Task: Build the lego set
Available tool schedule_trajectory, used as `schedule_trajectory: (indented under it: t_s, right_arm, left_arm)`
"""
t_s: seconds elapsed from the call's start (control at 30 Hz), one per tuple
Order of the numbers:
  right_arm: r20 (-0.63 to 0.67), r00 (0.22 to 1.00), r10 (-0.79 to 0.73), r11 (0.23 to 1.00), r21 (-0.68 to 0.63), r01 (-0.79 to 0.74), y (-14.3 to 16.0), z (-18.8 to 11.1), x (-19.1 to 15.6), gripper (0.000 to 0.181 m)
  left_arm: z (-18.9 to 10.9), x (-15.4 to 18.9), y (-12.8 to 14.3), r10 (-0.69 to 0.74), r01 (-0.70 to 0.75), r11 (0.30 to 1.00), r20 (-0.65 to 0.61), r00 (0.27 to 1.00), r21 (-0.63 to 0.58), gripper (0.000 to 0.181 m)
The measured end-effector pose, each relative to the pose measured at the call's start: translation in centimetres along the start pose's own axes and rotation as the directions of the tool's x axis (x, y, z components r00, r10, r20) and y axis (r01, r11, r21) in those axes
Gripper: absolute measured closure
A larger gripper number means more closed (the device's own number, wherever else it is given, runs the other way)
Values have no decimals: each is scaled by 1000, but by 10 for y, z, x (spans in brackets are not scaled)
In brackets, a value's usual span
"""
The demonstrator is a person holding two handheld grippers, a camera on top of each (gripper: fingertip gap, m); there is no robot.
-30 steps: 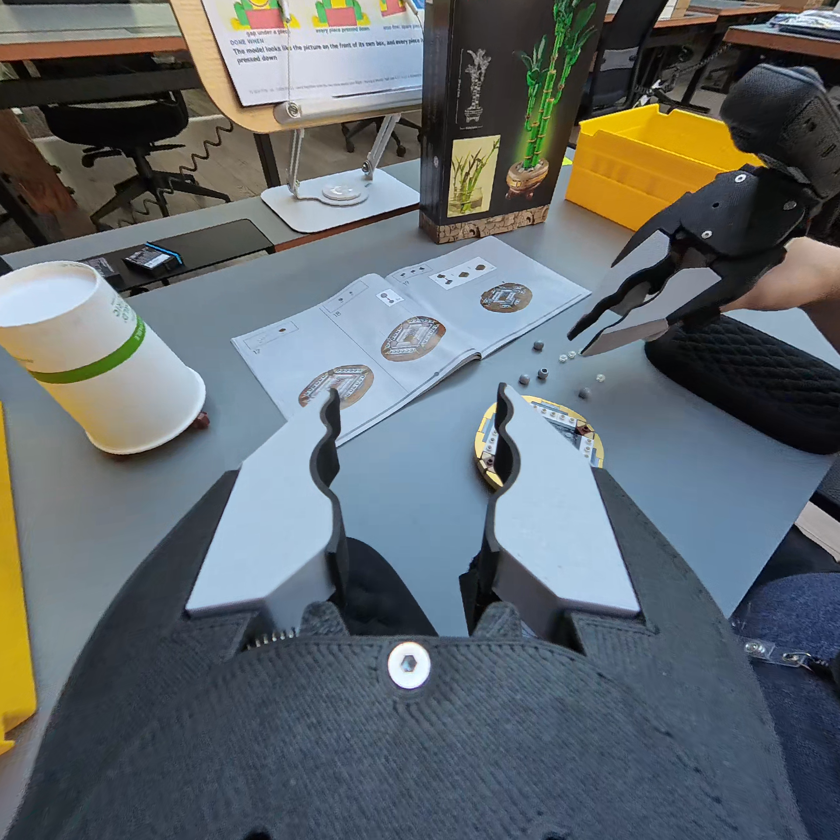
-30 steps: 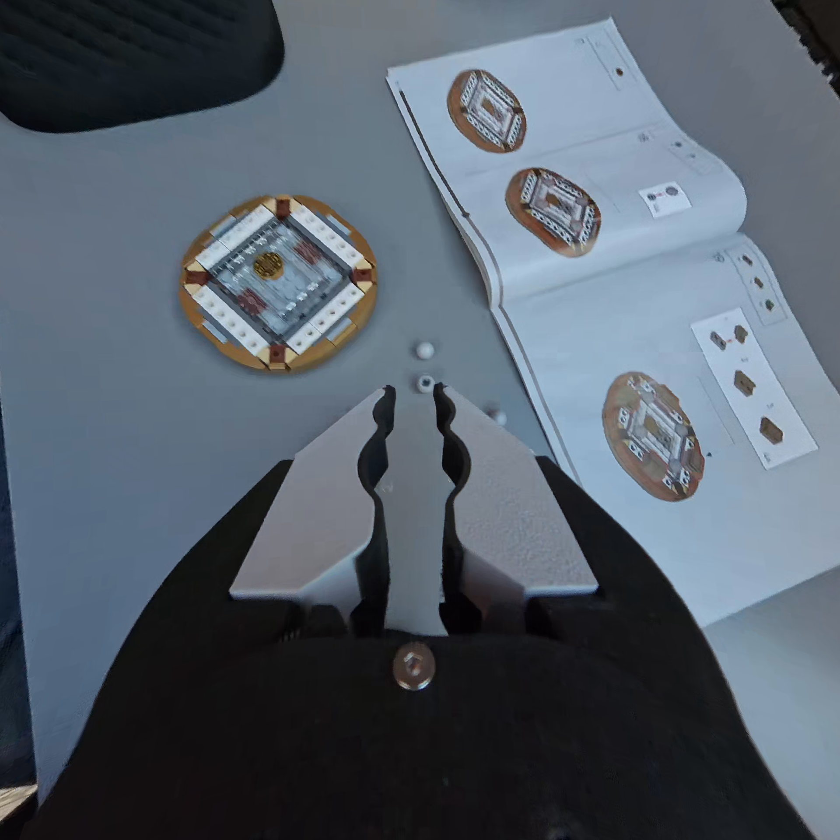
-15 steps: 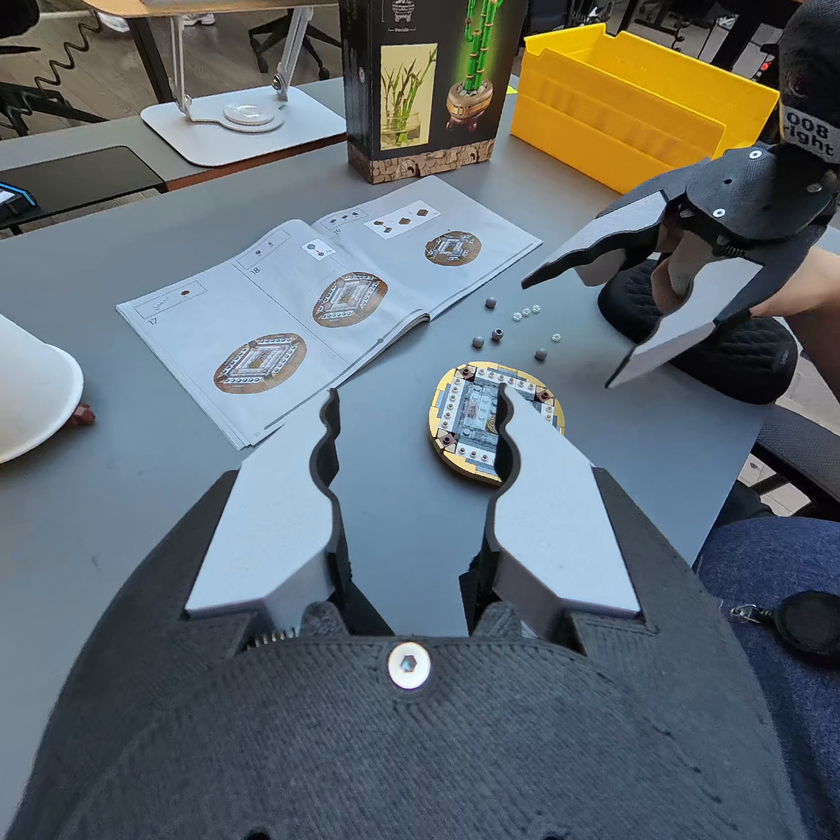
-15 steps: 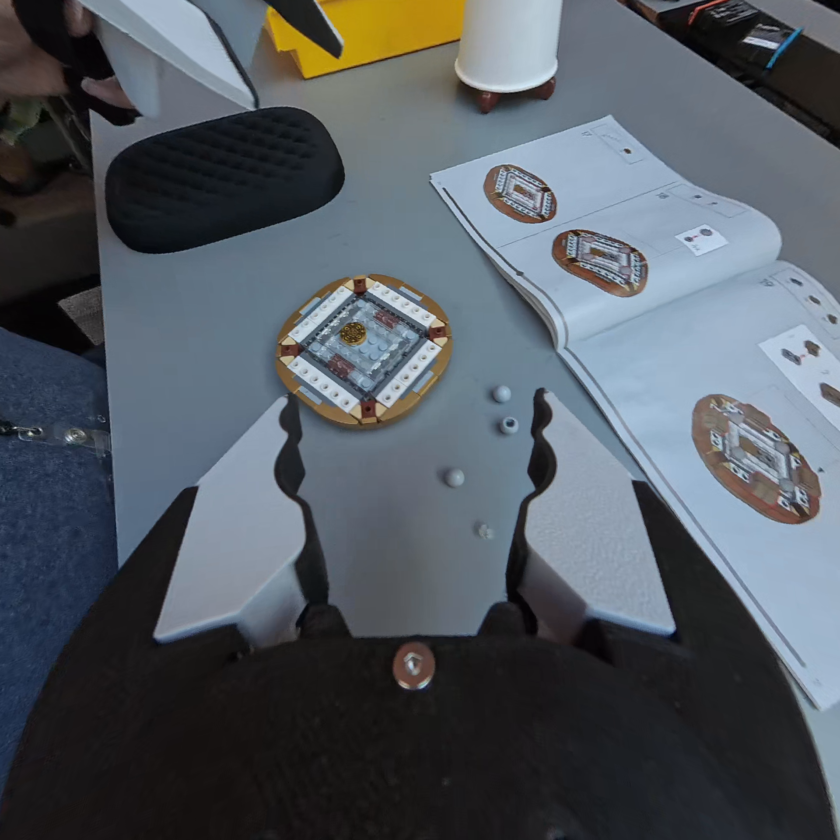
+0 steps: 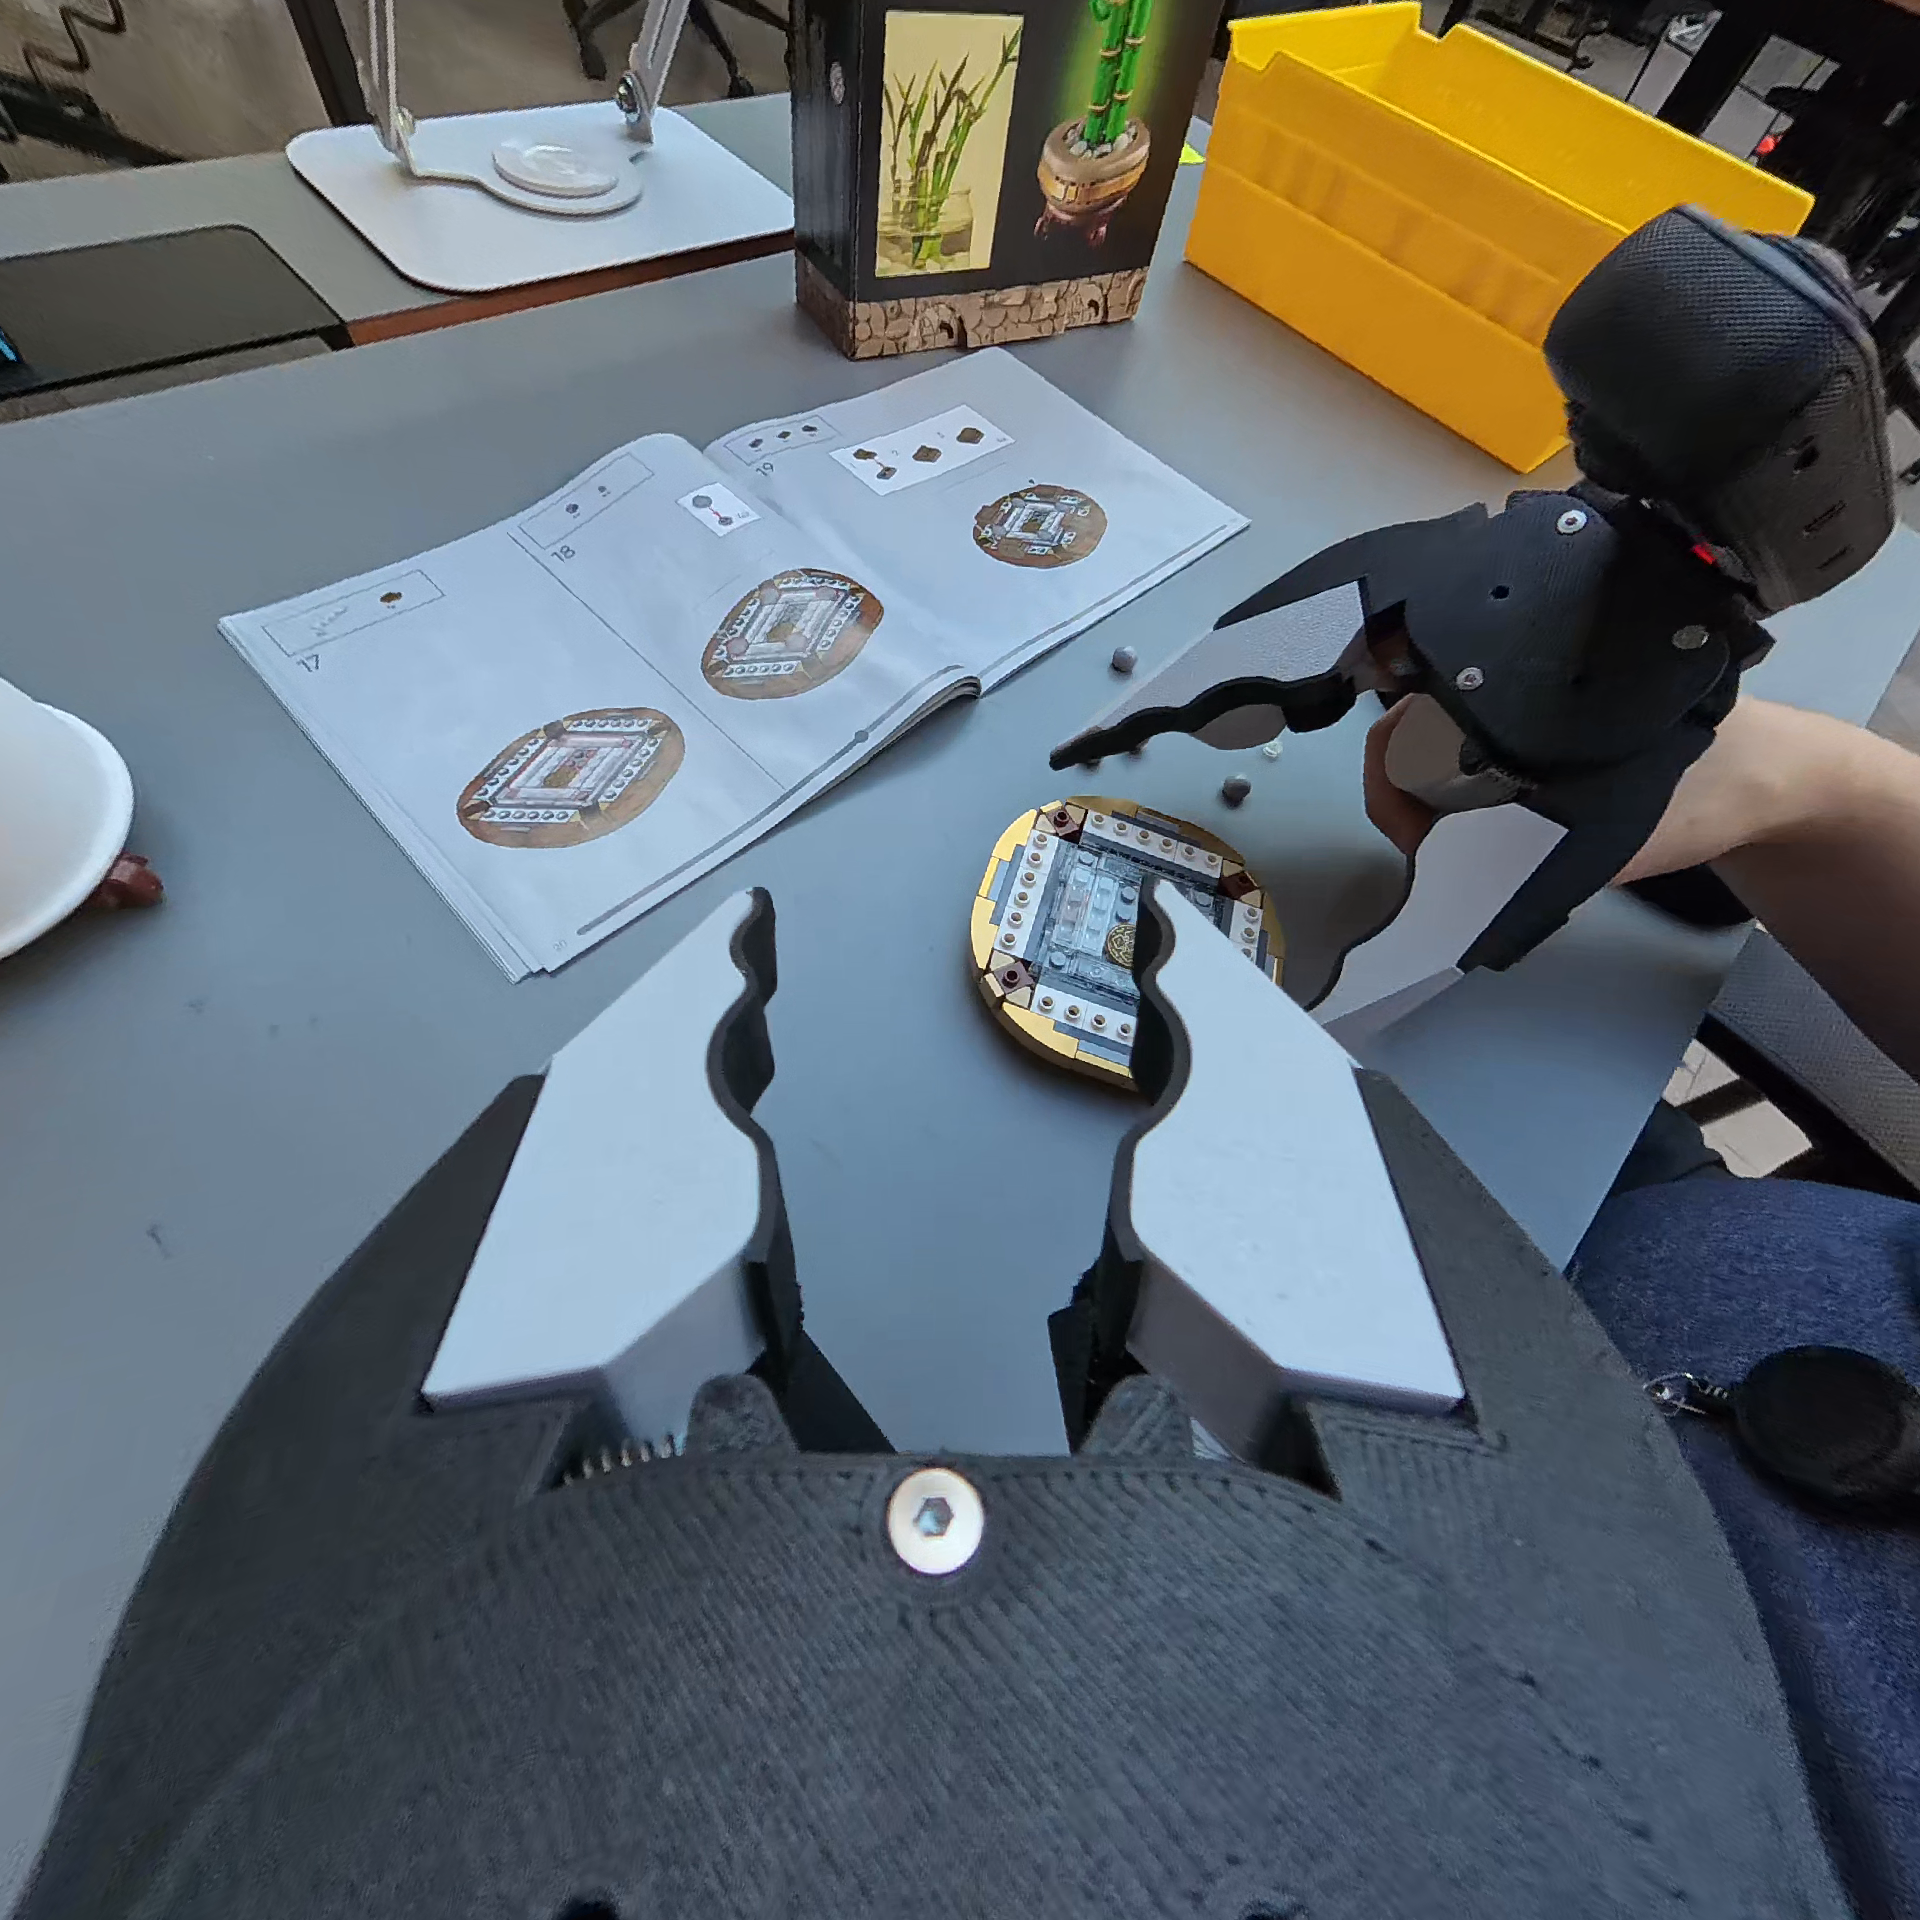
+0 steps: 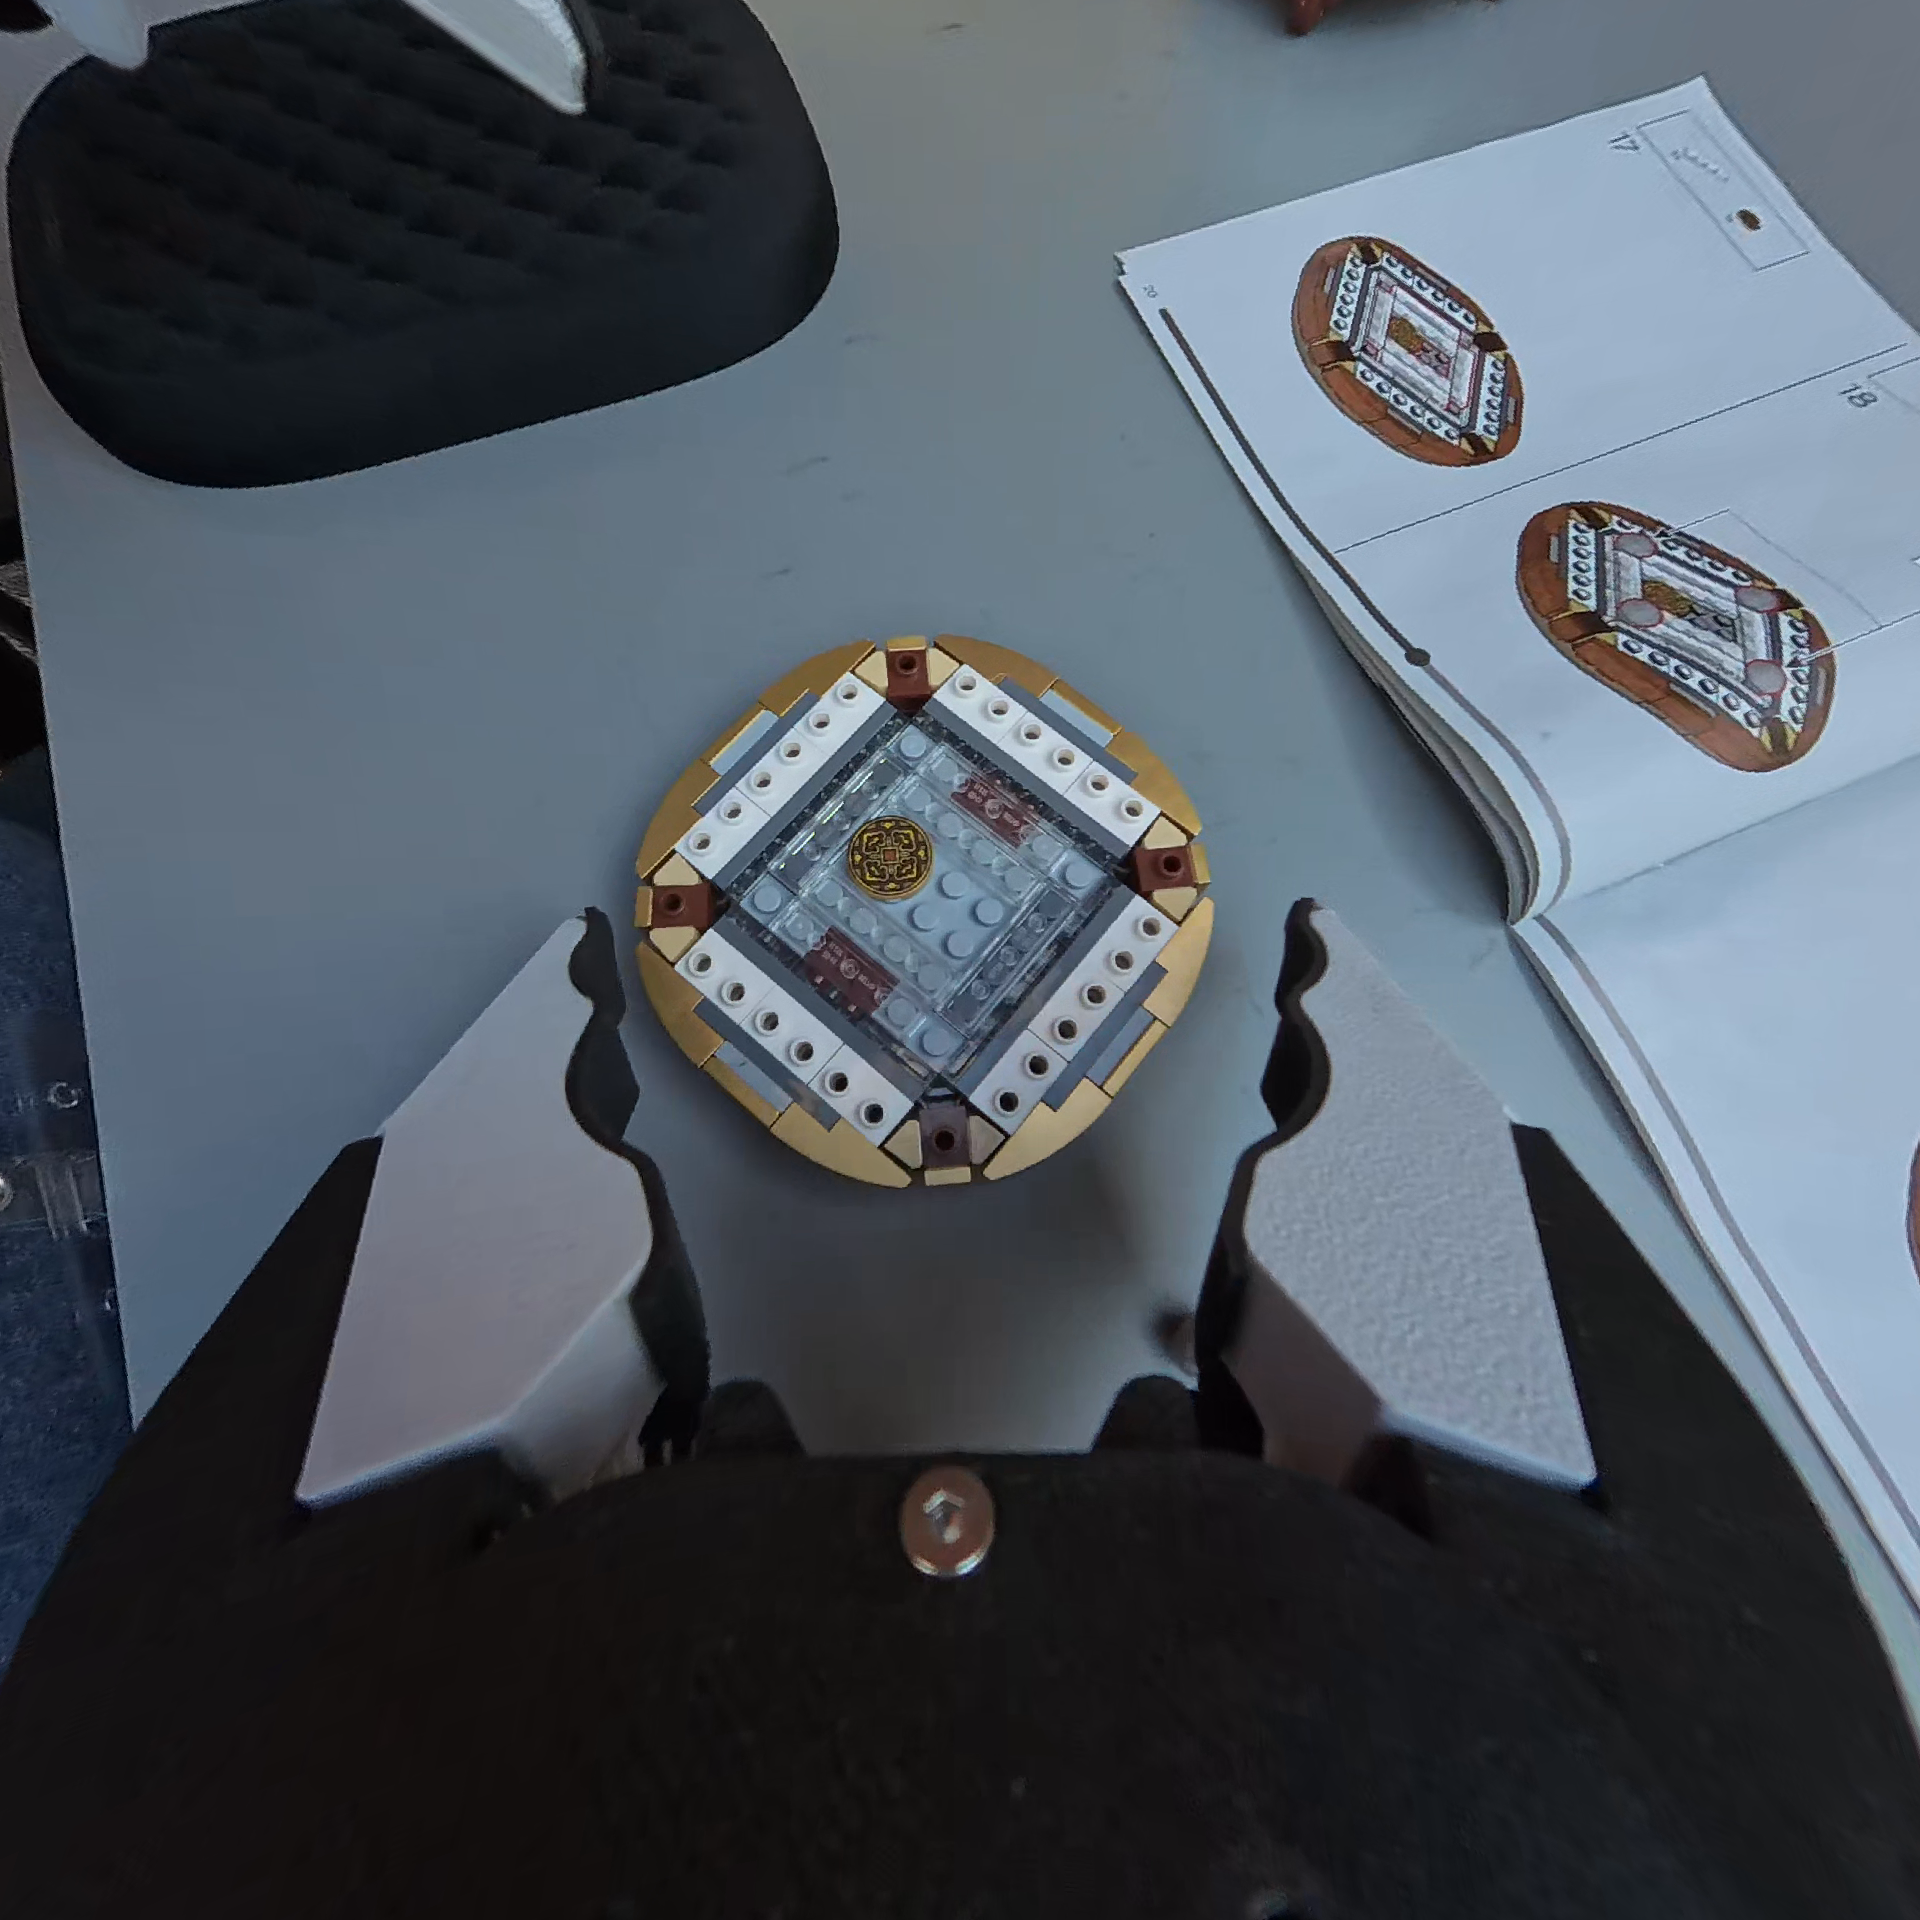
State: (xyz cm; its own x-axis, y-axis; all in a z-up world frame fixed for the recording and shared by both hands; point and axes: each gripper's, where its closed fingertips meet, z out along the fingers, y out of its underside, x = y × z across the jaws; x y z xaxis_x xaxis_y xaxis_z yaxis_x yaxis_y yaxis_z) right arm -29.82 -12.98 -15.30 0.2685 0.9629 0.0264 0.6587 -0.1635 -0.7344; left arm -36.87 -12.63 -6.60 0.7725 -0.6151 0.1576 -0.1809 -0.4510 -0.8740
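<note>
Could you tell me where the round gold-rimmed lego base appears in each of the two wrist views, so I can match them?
Left wrist view: the lego base lies right of centre on the grey table, partly behind that gripper's right finger.
Right wrist view: the same base sits at picture centre, just beyond the open fingers.
Shared landmark: the open instruction booklet lies beside it in both.

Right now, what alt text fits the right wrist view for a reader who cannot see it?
The open right gripper hovers over a round gold-rimmed lego base lying flat on the grey table. An open instruction booklet lies to the right, a black padded rest at upper left.
</note>
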Motion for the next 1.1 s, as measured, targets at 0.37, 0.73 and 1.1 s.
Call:
schedule_trajectory:
  t_s: [0.37, 0.73, 1.1]
  right_arm:
    - [34, 999, 28, 999, 25, -29, 2, 0, -5, 73]
    - [67, 990, 125, 989, 76, -130, -1, -3, -3, 73]
    - [44, 982, 183, 974, 128, -187, -1, -4, -1, 72]
  left_arm:
    - [20, 15, 37, -13, -15, 986, -161, 987, -167, 96]
    - [35, 35, 55, -566, 435, 806, -306, 765, -402, 119]
    - [52, 49, 70, -676, 513, 716, -287, 679, -473, 146]
